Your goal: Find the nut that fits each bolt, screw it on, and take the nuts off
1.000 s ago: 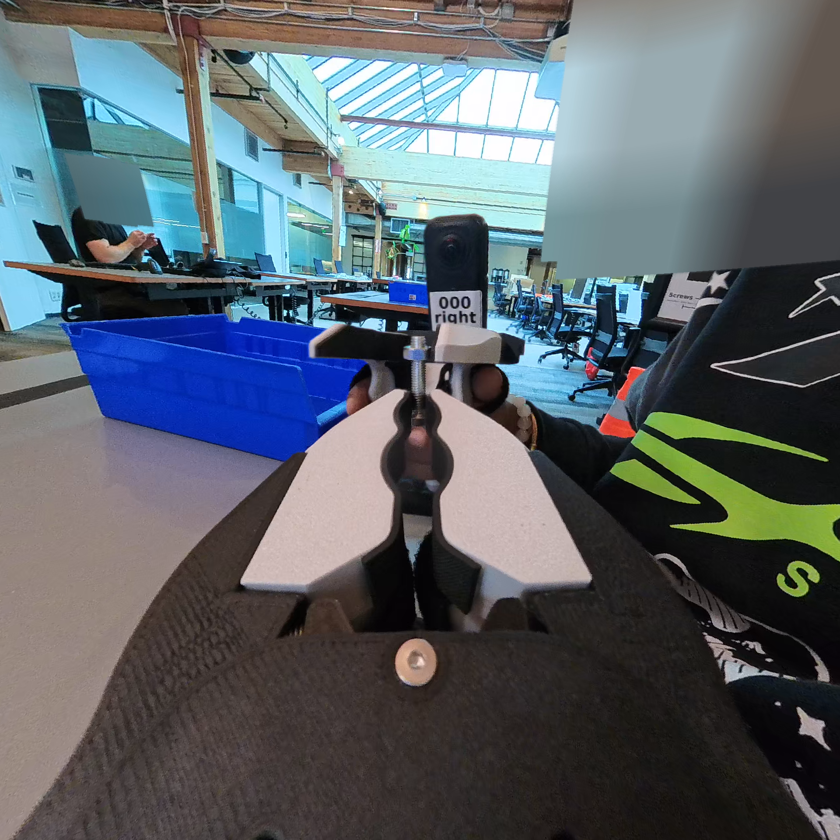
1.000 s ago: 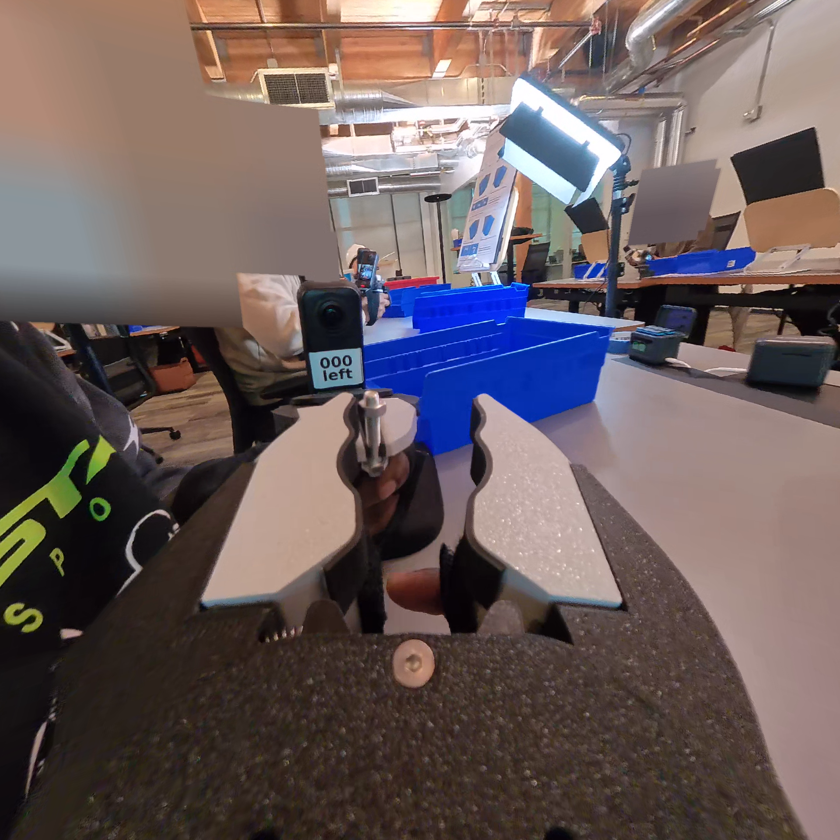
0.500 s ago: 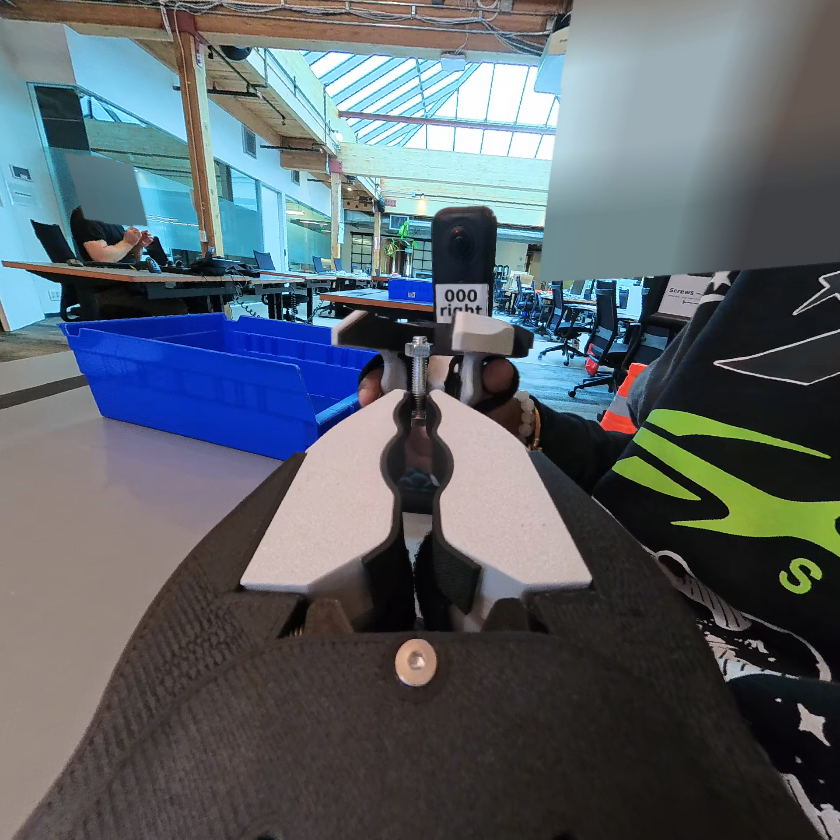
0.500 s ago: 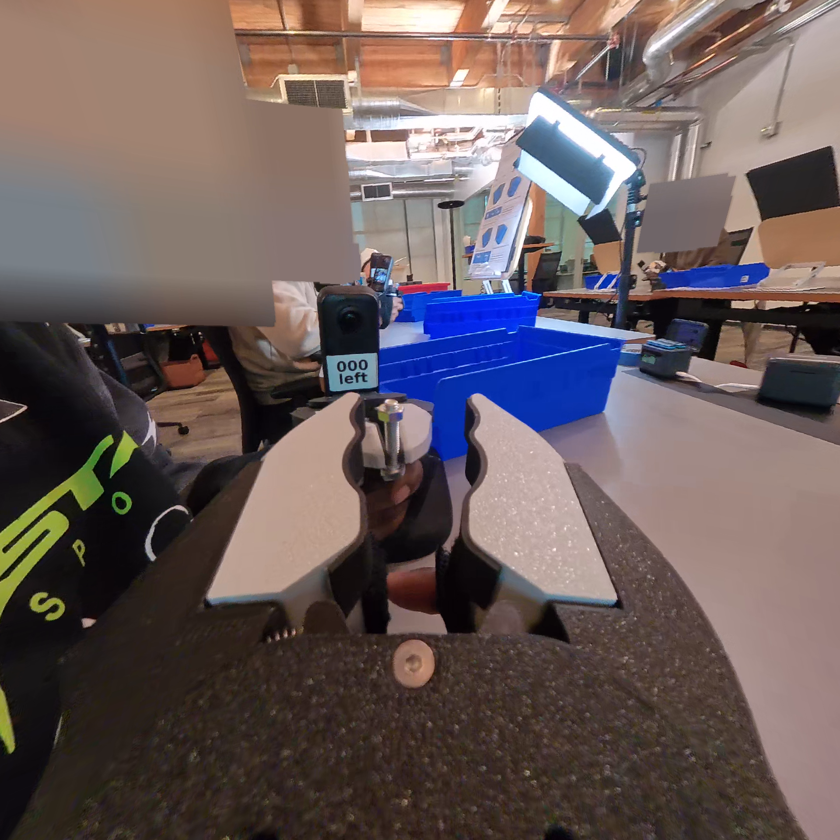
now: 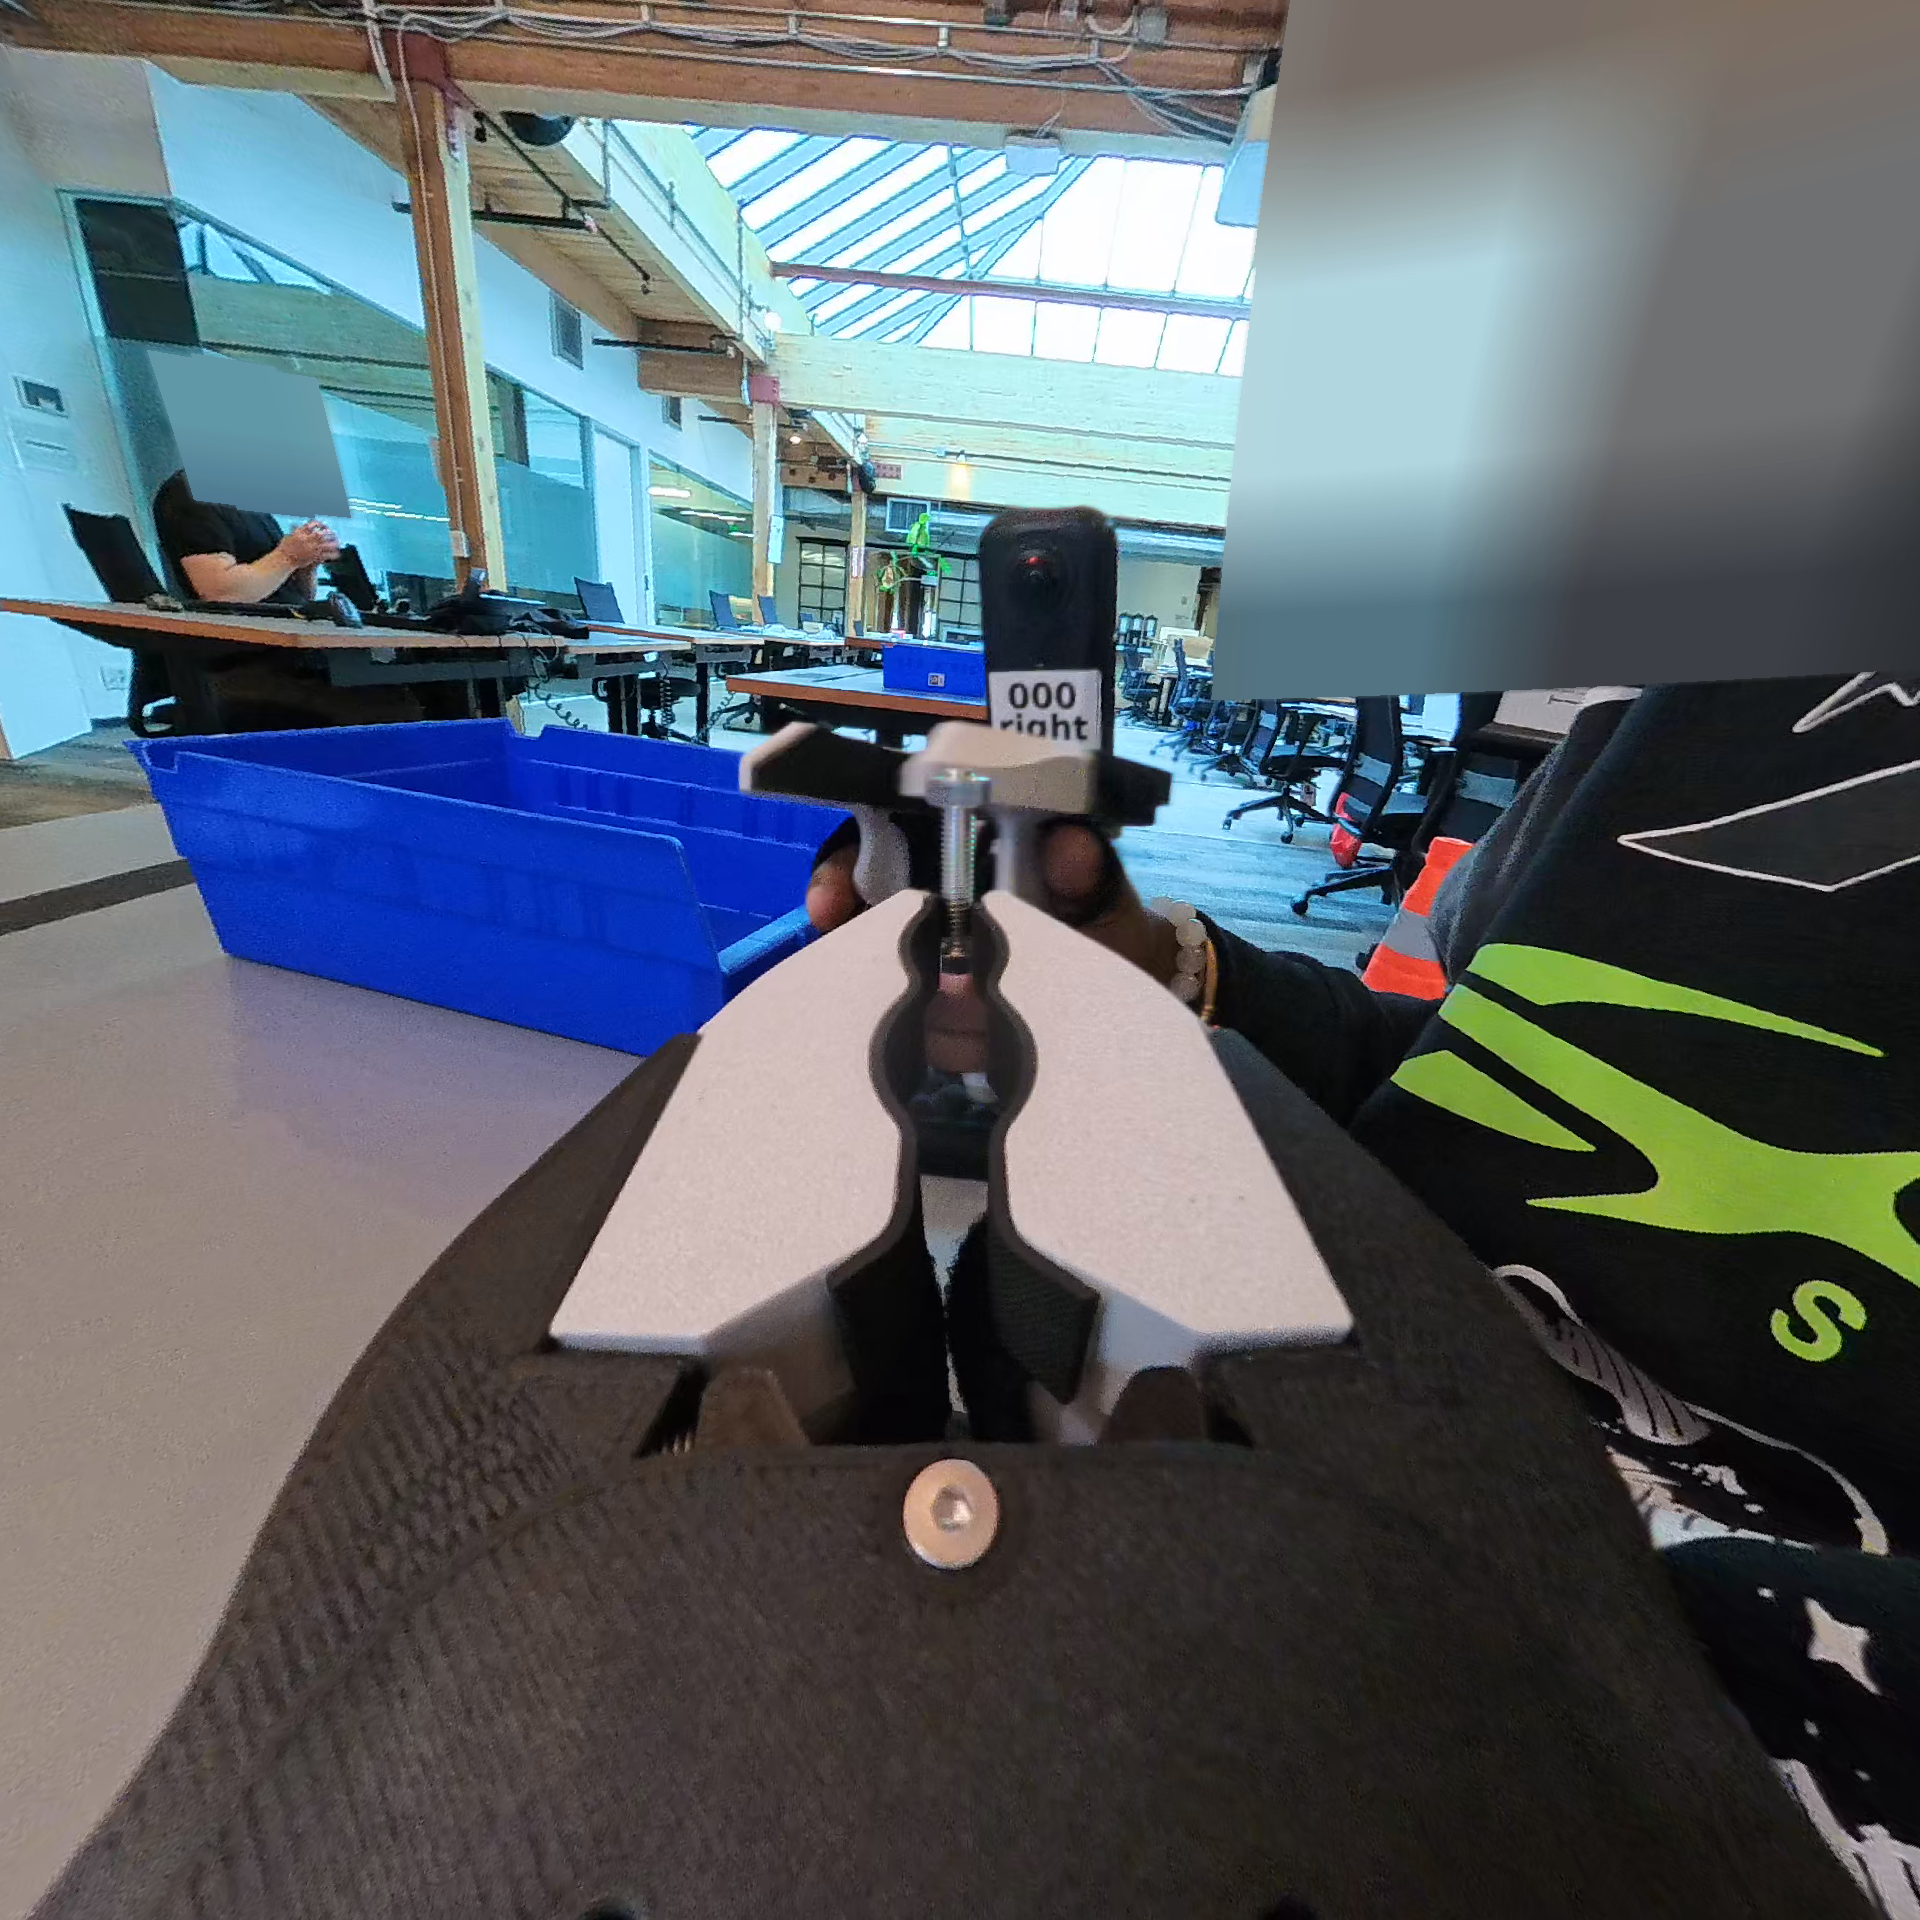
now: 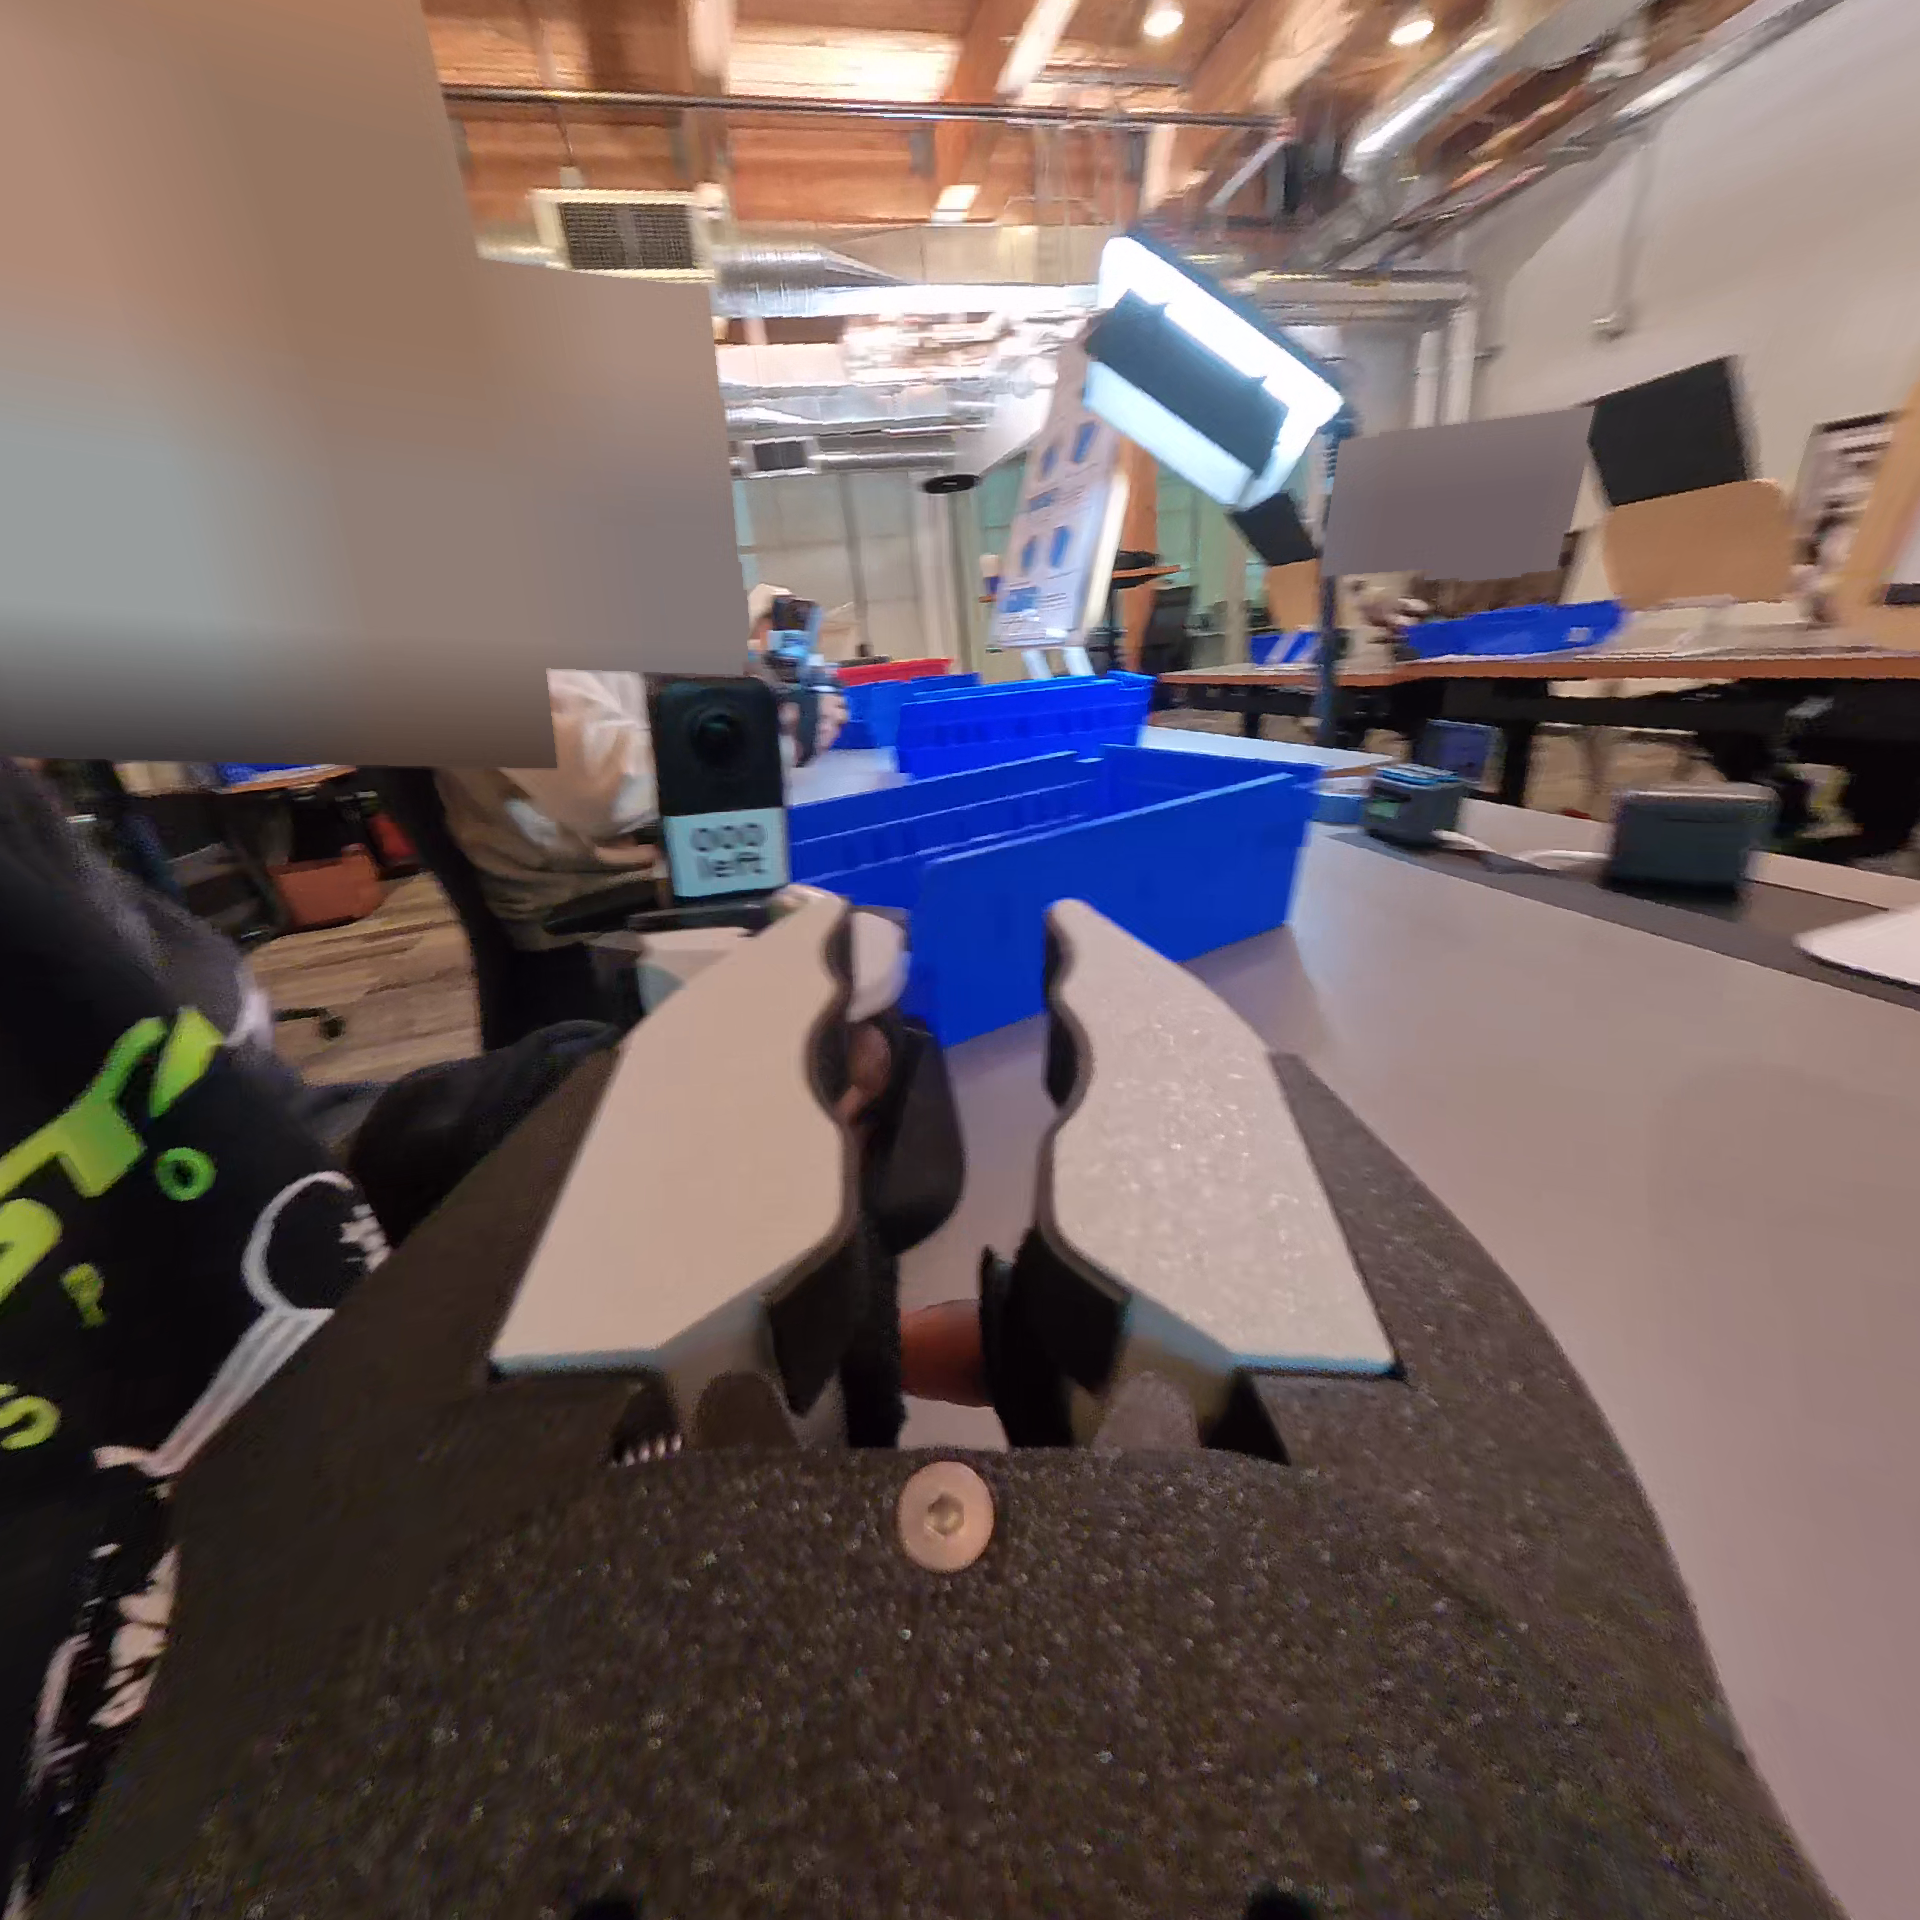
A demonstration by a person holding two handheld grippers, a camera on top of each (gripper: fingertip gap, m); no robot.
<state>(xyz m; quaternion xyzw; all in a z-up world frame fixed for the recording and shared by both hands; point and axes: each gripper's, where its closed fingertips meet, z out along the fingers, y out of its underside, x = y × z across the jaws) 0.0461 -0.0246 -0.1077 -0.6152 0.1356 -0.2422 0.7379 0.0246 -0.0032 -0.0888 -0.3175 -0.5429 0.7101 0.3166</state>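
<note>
Left gripper (image 5: 953,914) clamps the upright bolt (image 5: 956,842) (head up), just left of the right gripper's (image 6: 945,956) parted, empty fingers

Left gripper (image 5: 952,914): pale grey scalloped jaws, black textured housing, one silver screw. Right gripper (image 6: 943,971): the same. Wearer: black sweatshirt (image 5: 1662,1039) with lime-green and white graphics, pale bead bracelet (image 5: 1190,951) right of centre.

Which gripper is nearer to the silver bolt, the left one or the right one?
Left. The left gripper clamps the bolt by its threaded lower end. The right gripper is behind the bolt's head, jaws apart and not holding it.
</note>
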